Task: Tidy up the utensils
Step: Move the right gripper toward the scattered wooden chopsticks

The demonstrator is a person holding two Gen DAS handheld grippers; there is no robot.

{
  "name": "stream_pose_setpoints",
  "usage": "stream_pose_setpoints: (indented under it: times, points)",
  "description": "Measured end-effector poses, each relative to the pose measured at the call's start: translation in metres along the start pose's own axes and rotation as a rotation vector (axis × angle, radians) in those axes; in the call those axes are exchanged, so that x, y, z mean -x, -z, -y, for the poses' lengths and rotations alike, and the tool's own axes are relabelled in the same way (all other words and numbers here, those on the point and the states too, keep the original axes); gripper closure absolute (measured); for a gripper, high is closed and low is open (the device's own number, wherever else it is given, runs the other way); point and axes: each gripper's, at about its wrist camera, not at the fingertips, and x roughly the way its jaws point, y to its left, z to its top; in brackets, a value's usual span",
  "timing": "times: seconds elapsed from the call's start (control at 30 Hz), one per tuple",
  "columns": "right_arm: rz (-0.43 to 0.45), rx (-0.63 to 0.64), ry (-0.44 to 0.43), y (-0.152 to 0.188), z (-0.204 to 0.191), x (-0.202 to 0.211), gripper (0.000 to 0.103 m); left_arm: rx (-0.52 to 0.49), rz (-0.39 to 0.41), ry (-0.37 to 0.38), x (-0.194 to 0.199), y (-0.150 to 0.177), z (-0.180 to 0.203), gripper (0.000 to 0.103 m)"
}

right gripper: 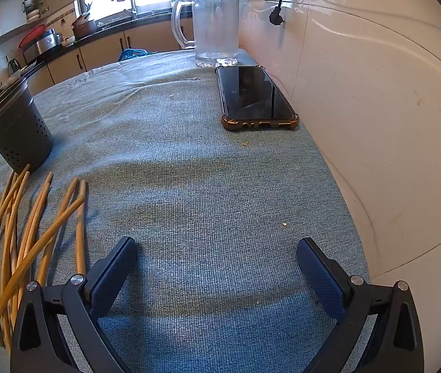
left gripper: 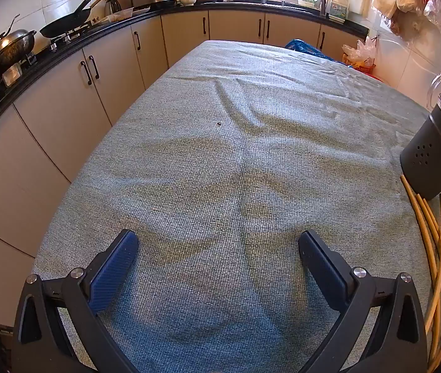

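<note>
Left of the right claw, chopsticks lie loose beside the holder, likely awaiting loading; both it and the left claw gape wide, empty.

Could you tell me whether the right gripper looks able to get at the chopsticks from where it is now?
Probably yes: the right gripper is open, and the chopsticks lie loose on the cloth just to its left, nothing between.

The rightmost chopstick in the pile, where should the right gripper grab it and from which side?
Probably mid-shaft, coming from above with the right gripper, fingers either side of the stick. That chopstick lies flat on the tablecloth at the pile's edge, only its far end crossed by another stick, so its right side is open.
</note>
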Motion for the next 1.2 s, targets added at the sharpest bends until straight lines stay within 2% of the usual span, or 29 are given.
stream_pose_setpoints:
  times: [0.3, 0.43, 0.47, 0.63, 0.8, 1.0, 1.2]
  points:
    - [-0.007, -0.003, 0.0, -0.001, 0.001, -0.001, 0.0, -0.013, 0.005, -0.022, 0.01, 0.007, 0.005, 0.0]
    - [-0.018, -0.005, -0.002, 0.0, 0.002, 0.0, 0.0, -0.076, 0.097, -0.012, 0.048, 0.019, 0.019, 0.0]
    - [-0.025, -0.007, -0.001, 0.0, 0.001, -0.001, 0.0, -0.085, 0.127, -0.007, 0.069, 0.023, 0.022, 0.0]
    - [-0.038, -0.001, -0.004, 0.001, 0.001, 0.001, 0.0, -0.075, 0.274, 0.04, 0.139, 0.034, 0.025, 0.0]
    - [-0.039, -0.009, 0.003, 0.008, 0.0, 0.008, 0.0, -0.098, 0.385, 0.031, 0.188, 0.037, 0.036, 0.0]
    - [0.058, -0.013, 0.064, 0.023, 0.0, 0.053, 0.001, -0.086, 0.44, 0.04, 0.211, 0.047, 0.042, 0.0]
    - [0.168, -0.011, 0.097, 0.032, -0.01, 0.107, 0.001, -0.099, 0.455, 0.067, 0.225, 0.063, 0.045, 0.0]
